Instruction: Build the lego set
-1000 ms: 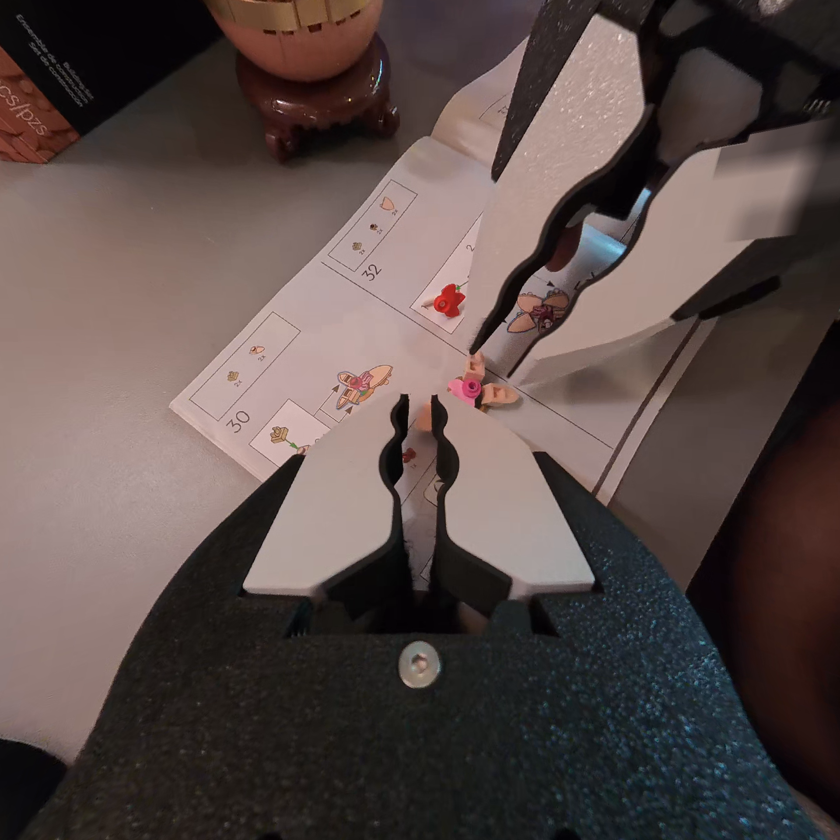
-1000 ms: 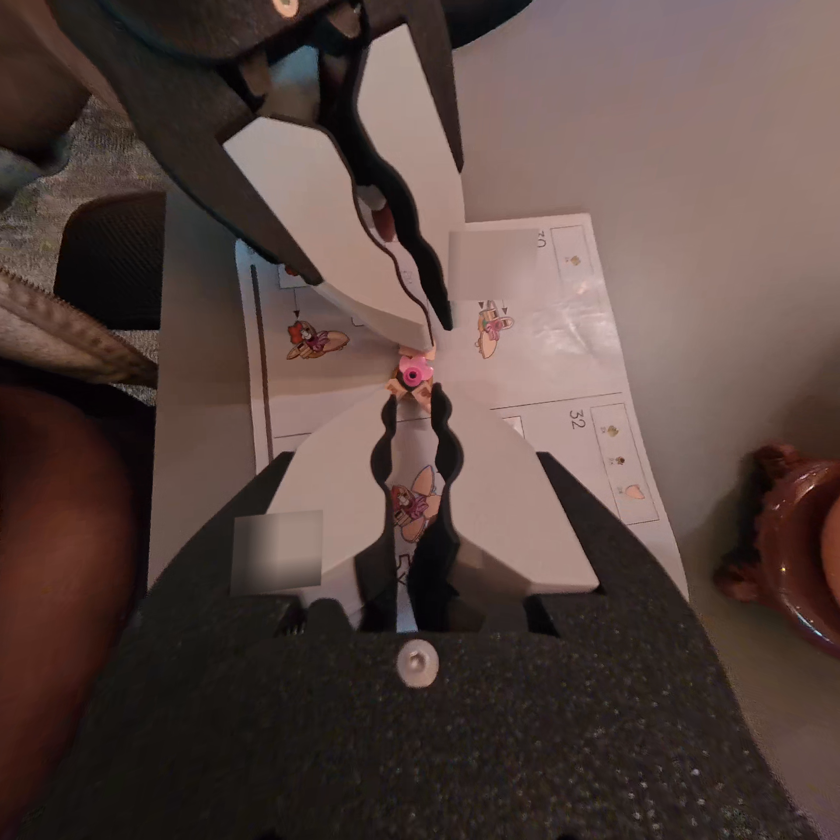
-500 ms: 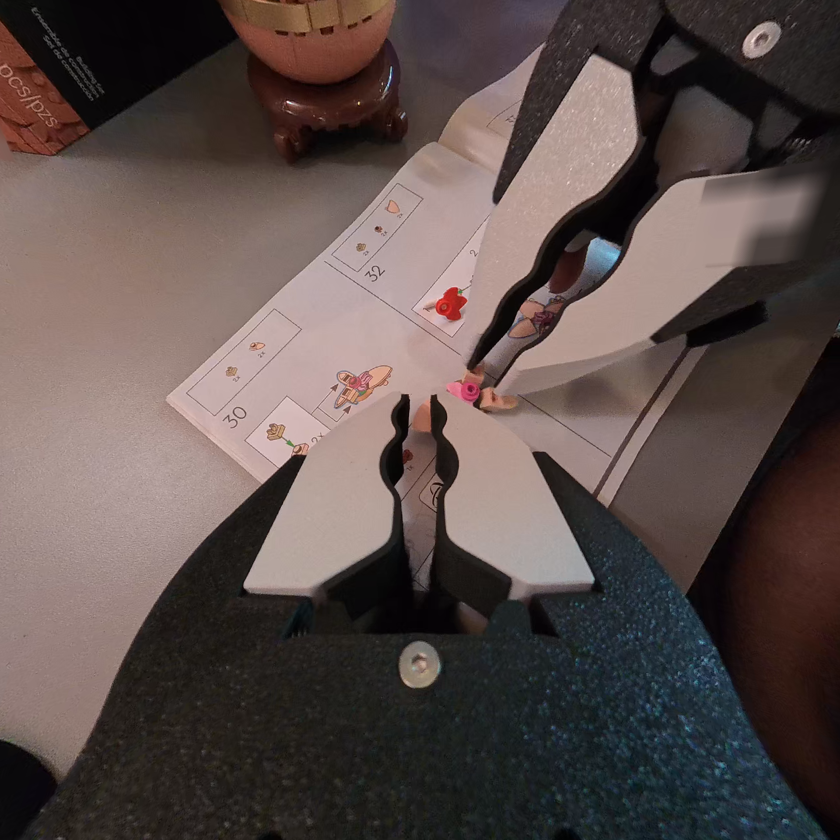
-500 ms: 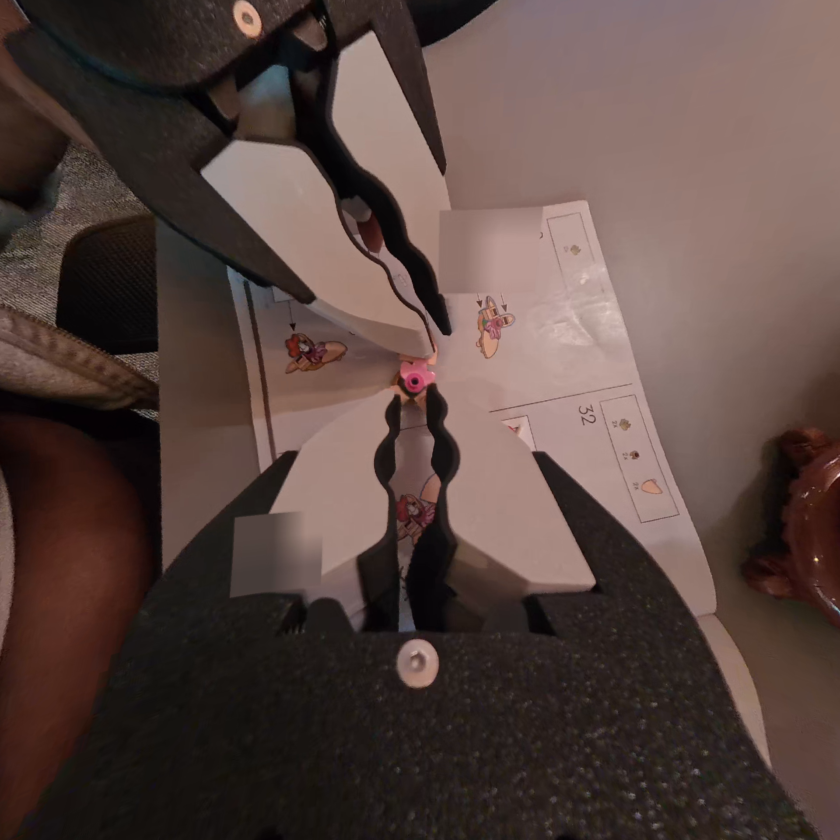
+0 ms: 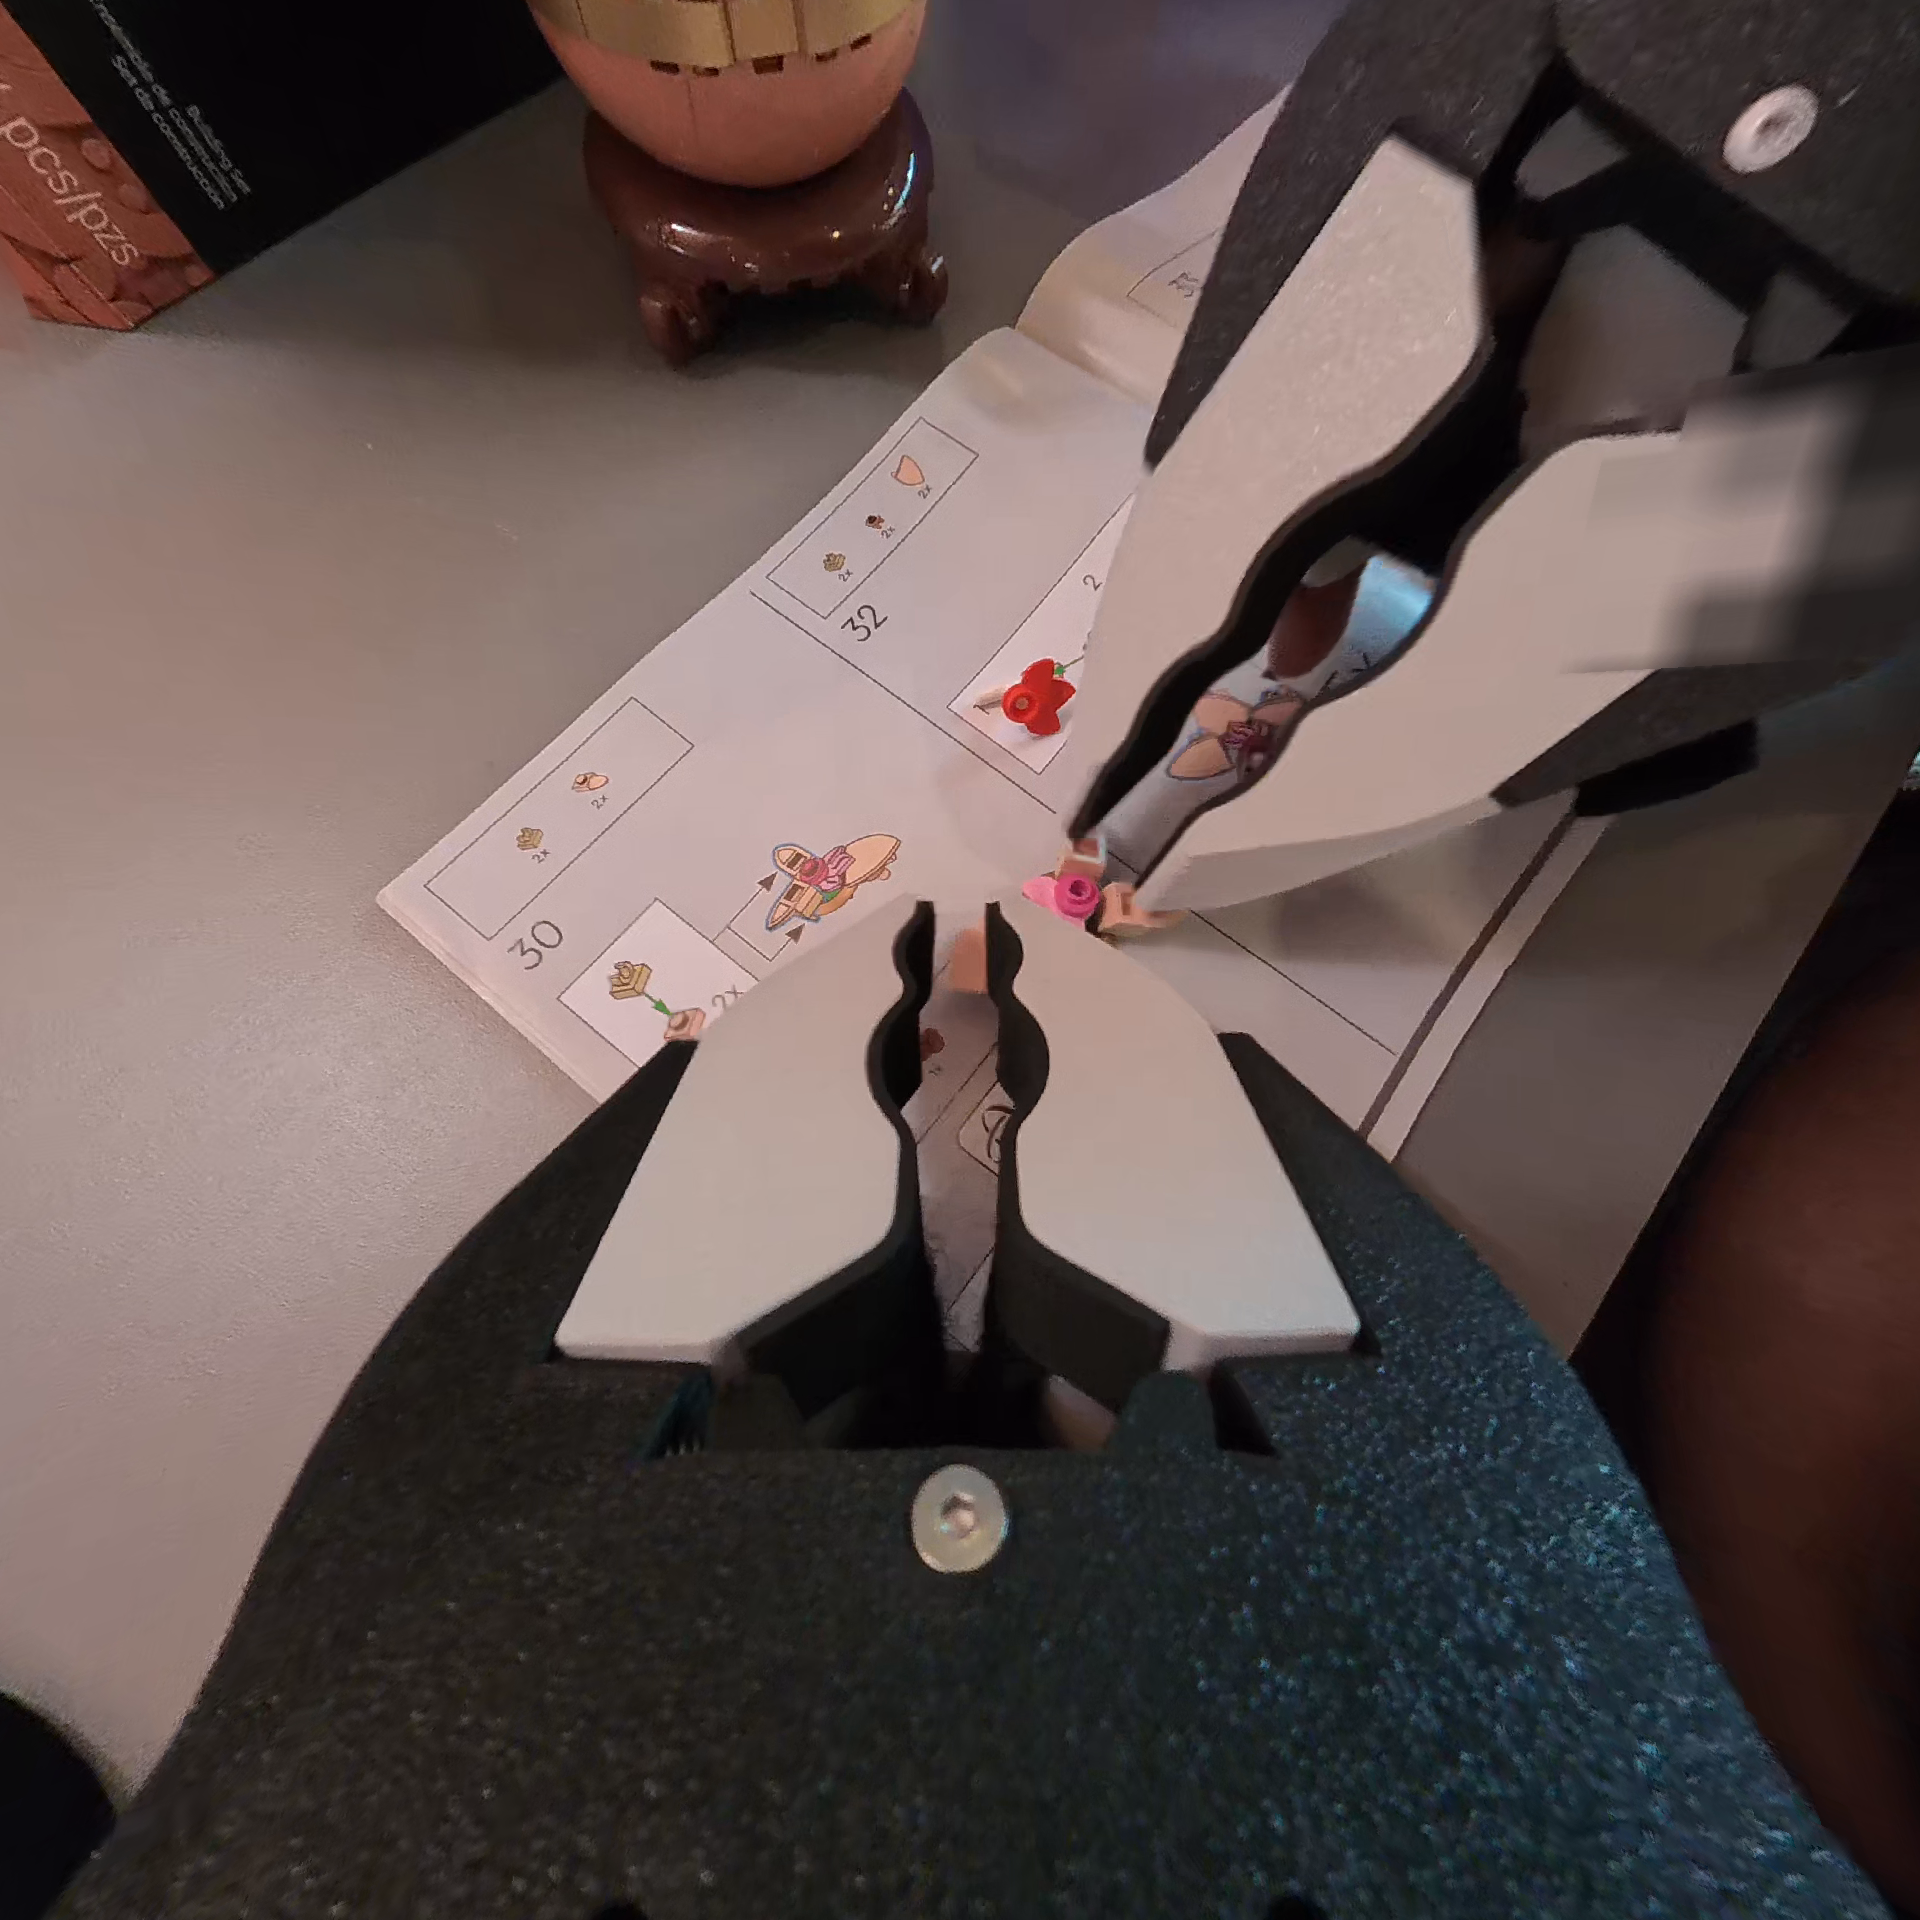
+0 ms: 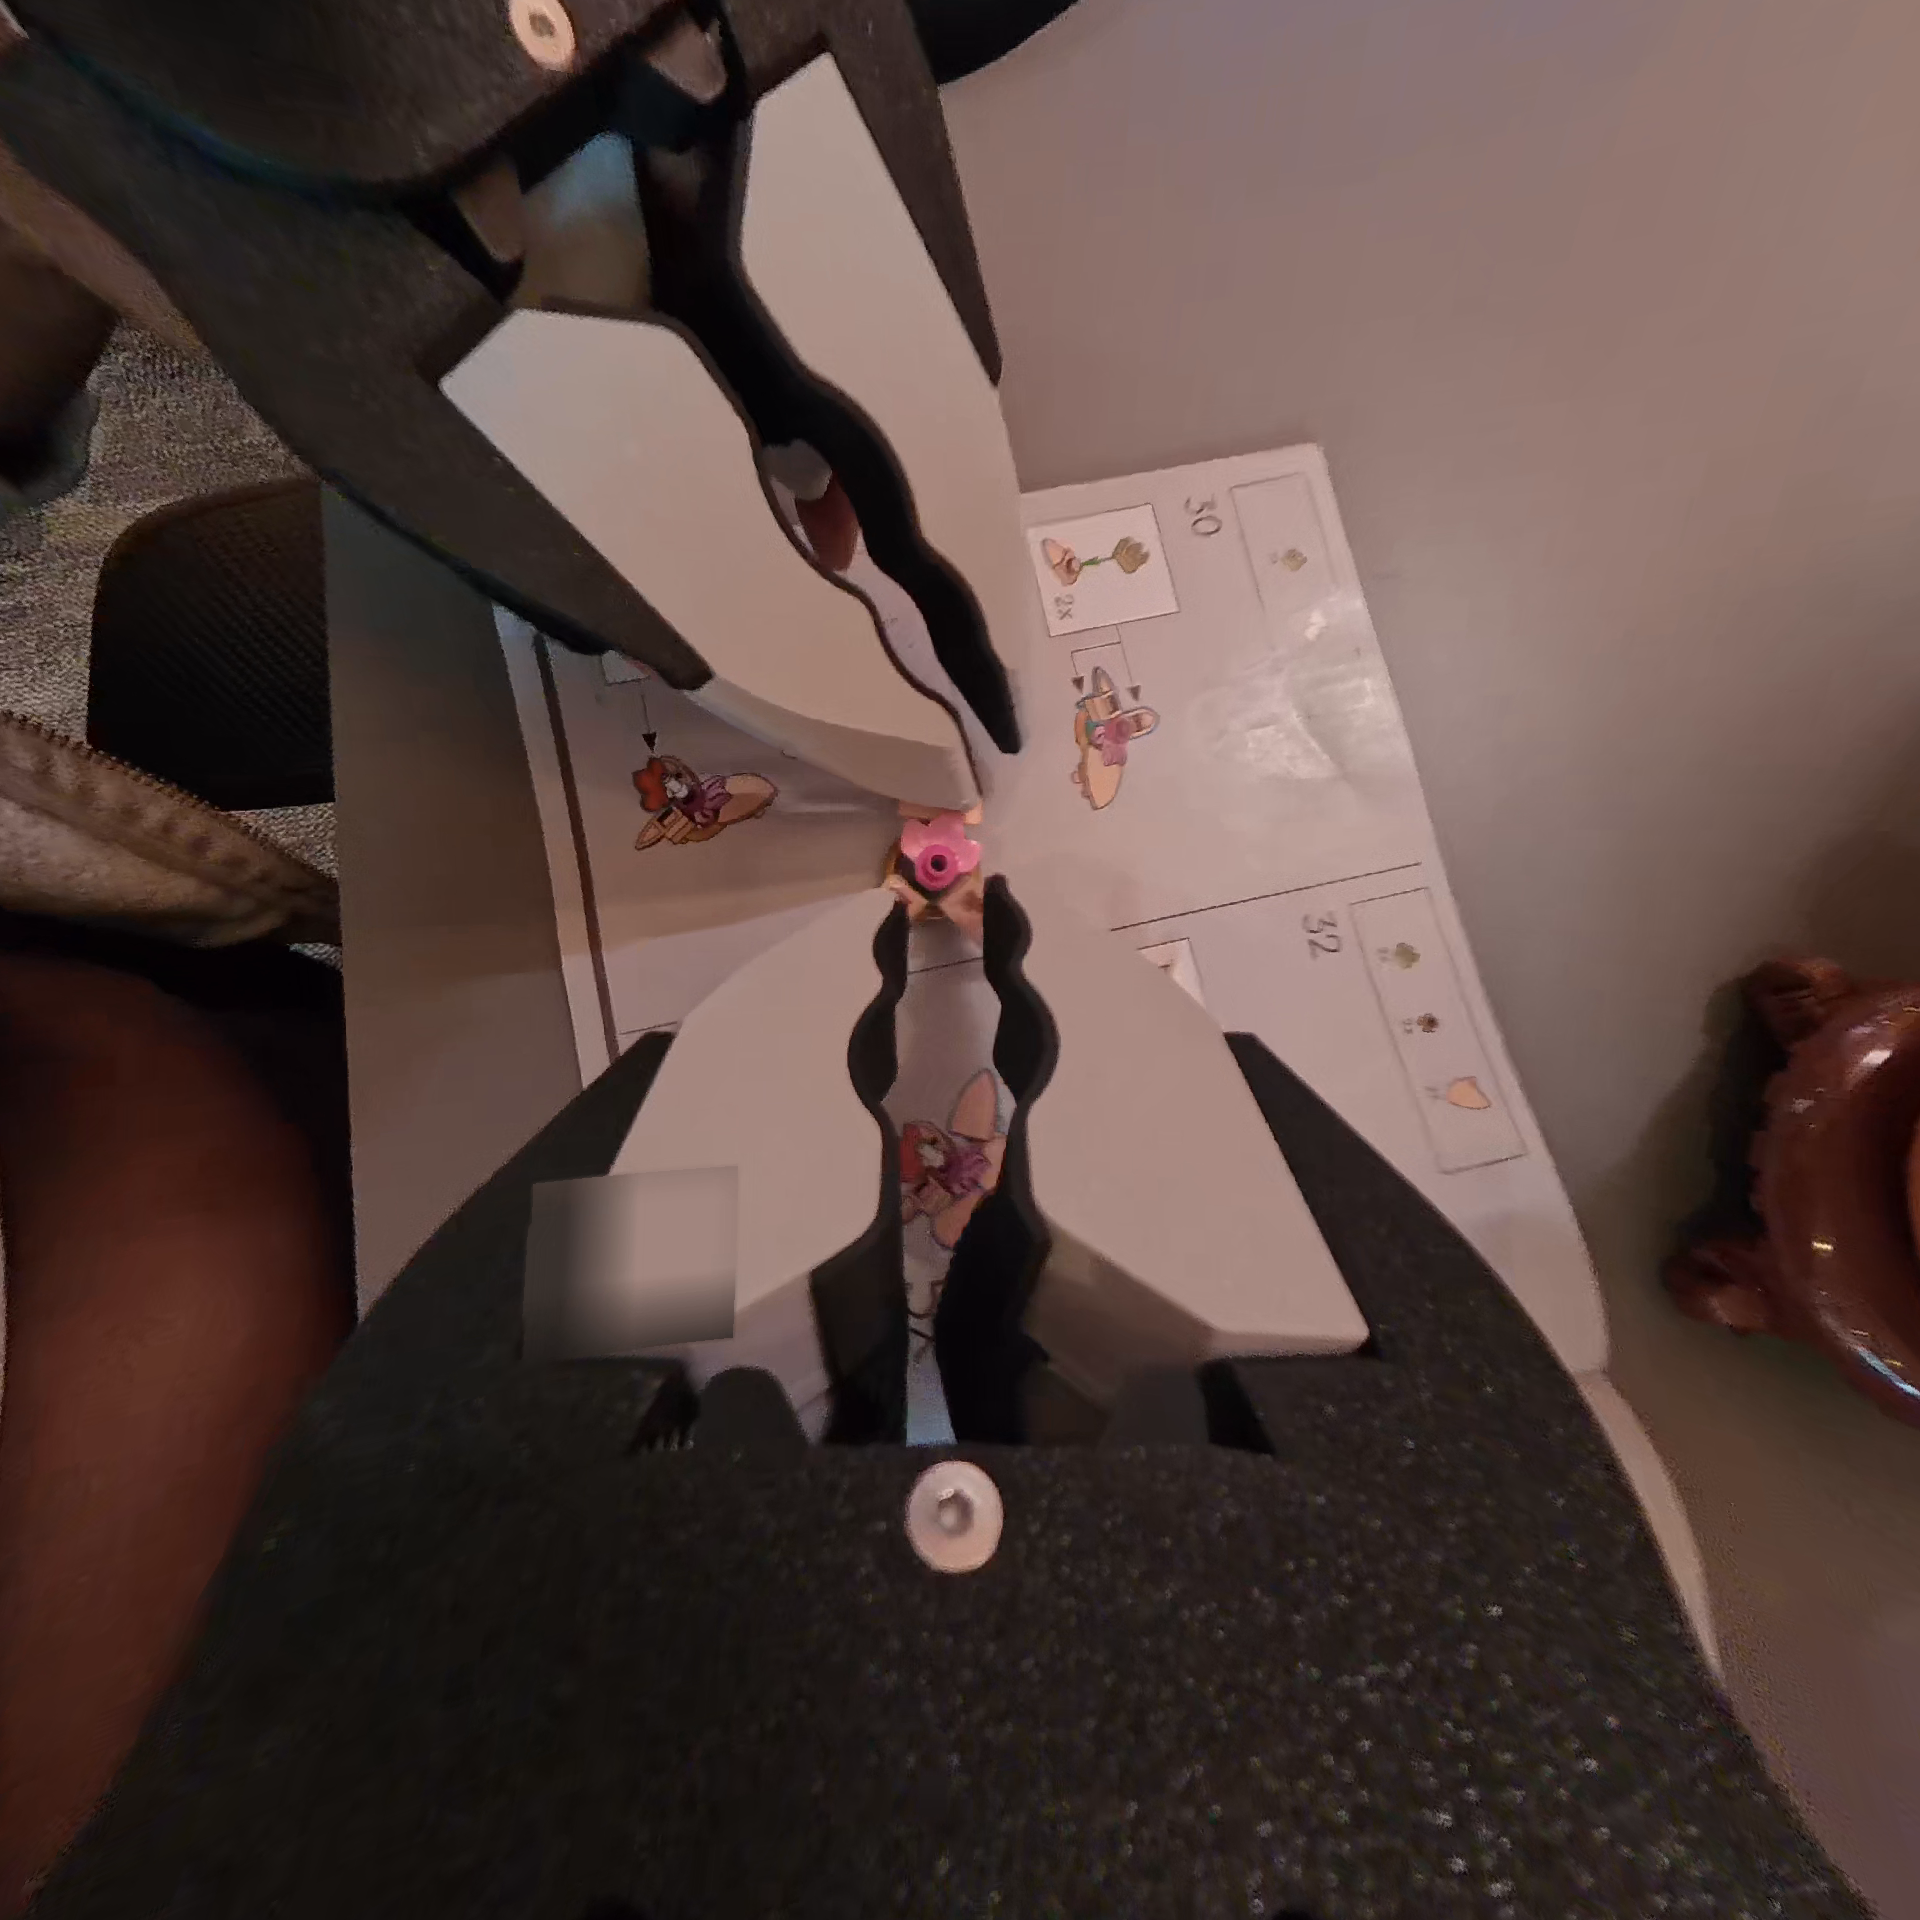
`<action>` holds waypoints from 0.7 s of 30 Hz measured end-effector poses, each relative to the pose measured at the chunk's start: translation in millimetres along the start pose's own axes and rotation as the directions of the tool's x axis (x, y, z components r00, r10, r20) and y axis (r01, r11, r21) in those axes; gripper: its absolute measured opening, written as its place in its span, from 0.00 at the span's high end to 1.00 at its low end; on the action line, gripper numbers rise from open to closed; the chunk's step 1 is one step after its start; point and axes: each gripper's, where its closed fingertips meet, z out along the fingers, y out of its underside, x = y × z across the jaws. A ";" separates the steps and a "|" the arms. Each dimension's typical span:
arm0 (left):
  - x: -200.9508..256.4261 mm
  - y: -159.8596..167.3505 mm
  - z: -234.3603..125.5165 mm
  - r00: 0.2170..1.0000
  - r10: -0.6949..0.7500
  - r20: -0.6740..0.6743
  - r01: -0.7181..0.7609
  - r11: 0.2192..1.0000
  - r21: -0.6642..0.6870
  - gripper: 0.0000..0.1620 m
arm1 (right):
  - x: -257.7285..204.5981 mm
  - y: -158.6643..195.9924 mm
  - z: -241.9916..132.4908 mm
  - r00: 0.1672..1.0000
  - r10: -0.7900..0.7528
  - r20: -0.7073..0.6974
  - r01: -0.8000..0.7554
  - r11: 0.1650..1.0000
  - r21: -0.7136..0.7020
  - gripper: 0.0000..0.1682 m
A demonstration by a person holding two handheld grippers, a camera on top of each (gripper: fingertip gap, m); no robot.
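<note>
A small lego assembly of tan pieces with a pink flower is held just above the open instruction booklet. My left gripper is shut on a tan end of it. My right gripper comes in from the upper right, shut on the other tan end. In the right wrist view the pink flower faces the camera above my right gripper, and the left gripper meets it from the upper left. A loose red flower piece lies on the booklet.
An egg-shaped model on a dark brown stand stands beyond the booklet; it also shows in the right wrist view. A dark box is at the far left. The table edge, a person's leg and a black chair are close by. My left and right fingertips are right by each other.
Both grippers stay closed on the assembly, tip to tip. The pair has shifted slightly over the booklet, and the pink flower now faces the right wrist camera more squarely.
</note>
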 end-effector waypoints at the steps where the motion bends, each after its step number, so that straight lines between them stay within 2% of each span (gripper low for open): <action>1: -1.0 0.0 0.1 1.000 -0.005 0.004 0.005 1.000 0.001 0.94 | 4.5 -3.4 -6.1 1.000 -0.004 -0.010 0.004 1.000 0.027 0.91; 3: -1.7 0.1 -0.8 1.000 -0.010 0.005 0.010 1.000 0.010 0.94 | 17.0 -7.5 -20.3 1.000 0.007 -0.024 -0.005 0.997 0.071 0.91; 5: -1.5 -1.3 -3.3 1.000 -0.020 -0.006 0.021 0.999 0.029 0.93 | 30.0 1.6 -25.2 0.999 0.004 -0.040 -0.003 0.999 0.037 0.91; 10: -10.0 -5.3 -13.9 0.999 -0.054 0.006 0.053 0.995 0.087 0.93 | 36.3 22.2 -8.4 1.000 0.018 0.015 -0.017 0.997 -0.076 0.91; 12: -13.1 -4.1 -16.9 0.998 -0.052 0.020 0.050 0.994 0.096 0.93 | 42.2 25.8 -3.5 1.000 0.017 -0.016 -0.018 0.995 -0.099 0.91; 14: -14.5 -4.8 -18.7 0.999 -0.042 0.027 0.039 0.993 0.114 0.93 | 40.6 22.1 -1.8 1.000 0.030 0.005 -0.030 0.997 -0.071 0.99; 17: -11.6 -14.2 -21.2 1.000 -0.003 0.024 -0.002 0.983 0.181 0.93 | 40.0 17.1 -6.8 0.999 -0.040 -0.012 0.040 0.999 -0.028 1.00; 19: -5.6 -23.8 -23.1 1.000 0.020 0.007 -0.021 0.970 0.243 0.92 | 37.1 7.0 -15.6 0.989 -0.142 -0.042 0.143 0.989 0.033 1.00; 21: -1.6 -26.5 -21.5 0.999 -0.004 -0.032 0.012 0.967 0.253 0.92 | 38.3 1.7 -23.5 0.971 -0.218 -0.101 0.223 0.974 0.046 1.00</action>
